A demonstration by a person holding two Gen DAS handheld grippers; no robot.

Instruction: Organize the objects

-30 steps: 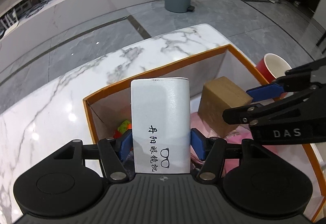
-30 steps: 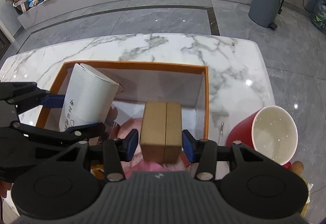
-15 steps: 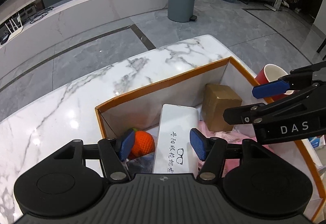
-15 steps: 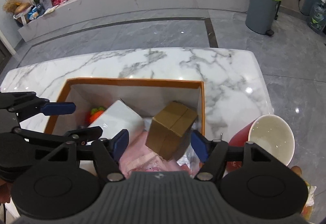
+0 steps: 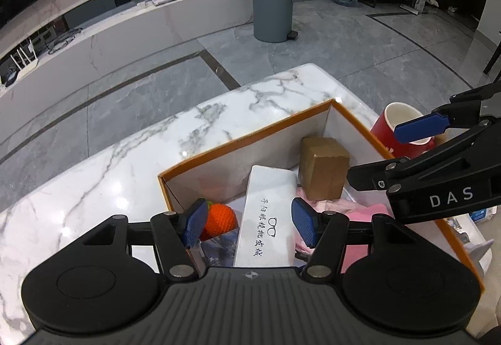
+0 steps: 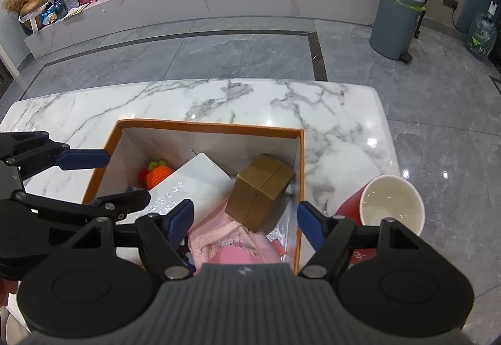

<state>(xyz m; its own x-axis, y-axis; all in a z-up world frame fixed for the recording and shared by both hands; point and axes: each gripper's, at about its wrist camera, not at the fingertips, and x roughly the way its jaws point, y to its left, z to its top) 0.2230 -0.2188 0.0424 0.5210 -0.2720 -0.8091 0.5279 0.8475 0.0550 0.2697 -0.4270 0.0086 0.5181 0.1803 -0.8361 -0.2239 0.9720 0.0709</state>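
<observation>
An orange-rimmed cardboard box [image 5: 244, 138] [image 6: 206, 125] stands on the marble table [image 5: 94, 188]. Inside it lie a white glasses case [image 5: 269, 213] [image 6: 194, 185], a tilted brown carton [image 5: 324, 172] [image 6: 260, 191], an orange knitted toy [image 5: 220, 219] [image 6: 158, 175] and pink cloth [image 6: 231, 248]. My left gripper [image 5: 249, 224] hovers above the case, open, its pads clear of it. Over the carton and the pink cloth hangs my right gripper [image 6: 245, 219]; its jaws are opening and grip nothing. Each gripper shows at the edge of the other's view.
A red paper cup [image 6: 391, 204] [image 5: 383, 125] stands just outside the box's right wall. The table's far edge drops to a grey tiled floor with a grey bin [image 5: 272, 9]. Bare marble lies left of and beyond the box.
Both grippers let go and rose. The white case left the left jaws and now lies in the box. The brown carton left the right jaws and rests tilted inside.
</observation>
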